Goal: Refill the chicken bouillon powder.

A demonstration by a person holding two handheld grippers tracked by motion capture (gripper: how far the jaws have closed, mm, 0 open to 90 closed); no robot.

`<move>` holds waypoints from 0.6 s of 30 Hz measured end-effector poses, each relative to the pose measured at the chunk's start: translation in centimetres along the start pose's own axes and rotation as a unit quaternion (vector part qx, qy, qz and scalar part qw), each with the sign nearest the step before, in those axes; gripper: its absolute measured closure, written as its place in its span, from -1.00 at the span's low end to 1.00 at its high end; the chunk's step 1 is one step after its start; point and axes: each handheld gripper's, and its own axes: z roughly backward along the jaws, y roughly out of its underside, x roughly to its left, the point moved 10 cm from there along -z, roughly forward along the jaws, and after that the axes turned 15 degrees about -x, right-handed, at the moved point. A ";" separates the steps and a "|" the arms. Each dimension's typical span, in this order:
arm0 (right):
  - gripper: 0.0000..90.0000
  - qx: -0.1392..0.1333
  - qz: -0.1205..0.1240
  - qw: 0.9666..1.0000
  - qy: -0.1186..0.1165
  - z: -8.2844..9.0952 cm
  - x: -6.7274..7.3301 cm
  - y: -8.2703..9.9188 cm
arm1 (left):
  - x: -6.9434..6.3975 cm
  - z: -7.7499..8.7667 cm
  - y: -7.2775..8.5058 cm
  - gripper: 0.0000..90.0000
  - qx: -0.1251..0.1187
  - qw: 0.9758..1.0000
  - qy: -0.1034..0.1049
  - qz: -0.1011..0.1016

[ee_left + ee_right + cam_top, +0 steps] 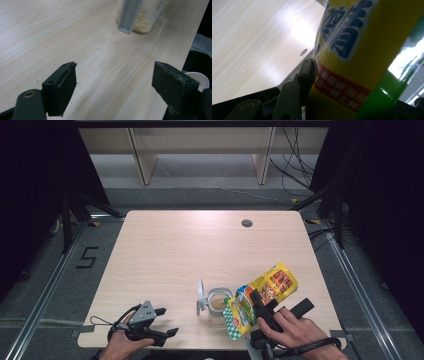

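Right claw tilts bag over part-filled jar

One table, one jar, one snack bag, two hand-held grippers: left, right.

Yellow-green snack bag tilted over open jar.

Table: pale wood-grain top, smooth, soft sheen.
Jar: clear plastic, glossy; coarse tan crumbs inside; lid matt grey-white plastic.
Bag: glossy printed foil-like film, yellow and green, reflective.
Pads: matt black, rubbery-looking, scuffed edges.
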 end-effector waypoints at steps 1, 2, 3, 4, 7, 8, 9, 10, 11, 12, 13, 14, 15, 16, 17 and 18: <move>0.39 0.000 0.000 1.000 0.000 0.0 0.0 0.0 | 0.0 0.0 0.0 -0.57 -0.001 1.000 0.000 0.001; 0.39 0.002 0.000 1.000 -0.001 0.1 0.0 0.0 | 0.0 0.0 0.0 -0.57 -0.001 1.000 0.000 0.001; 0.39 0.002 0.000 1.000 -0.001 0.1 0.0 0.0 | 0.0 0.0 0.0 -0.57 -0.001 1.000 0.000 0.000; 0.39 0.002 0.000 1.000 -0.001 0.1 0.0 0.0 | -0.1 -0.1 -0.1 -0.57 -0.005 1.000 0.000 0.006; 0.39 -0.001 -0.001 1.000 0.002 0.0 0.0 -0.1 | -0.2 -0.1 -0.1 -0.57 -0.009 1.000 0.001 0.010; 0.39 -0.001 -0.001 1.000 0.002 0.0 -0.1 -0.1 | 0.0 0.0 0.0 -0.57 -0.002 1.000 0.000 0.002; 0.39 -0.001 -0.001 1.000 0.002 0.0 -0.1 -0.1 | 0.0 0.0 0.0 -0.57 -0.001 1.000 0.000 0.000; 0.39 -0.001 -0.001 1.000 0.002 0.0 -0.1 -0.1 | 0.0 0.0 0.0 -0.57 -0.001 1.000 0.000 0.000; 0.39 -0.001 0.000 1.000 0.002 0.0 -0.1 -0.1 | 0.0 0.0 0.0 -0.57 -0.001 1.000 0.000 0.000; 0.39 0.000 0.001 1.000 0.002 0.0 -0.1 0.0 | 0.0 0.0 0.0 -0.57 -0.001 1.000 0.000 0.000; 0.39 0.000 0.001 1.000 0.002 0.0 -0.1 0.0 | 0.0 0.0 0.0 -0.57 0.000 1.000 0.000 0.000; 0.39 -0.001 0.001 1.000 0.002 0.0 -0.1 0.0 | -0.1 -0.1 -0.1 -0.57 -0.005 1.000 0.000 0.006; 0.39 -0.001 0.002 1.000 0.001 0.0 -0.1 -0.1 | -0.2 -0.1 -0.1 -0.57 -0.007 1.000 0.002 0.007; 0.39 -0.001 0.003 1.000 -0.001 0.0 0.0 -0.1 | -0.2 -0.1 -0.1 -0.57 -0.006 1.000 0.001 0.007; 0.39 0.001 0.003 1.000 0.000 0.1 -0.1 0.0 | -0.3 -0.1 -0.2 -0.57 -0.009 1.000 0.002 0.009; 0.39 0.001 0.002 1.000 0.000 0.1 -0.1 0.0 | -0.2 -0.1 -0.1 -0.57 -0.007 1.000 0.002 0.008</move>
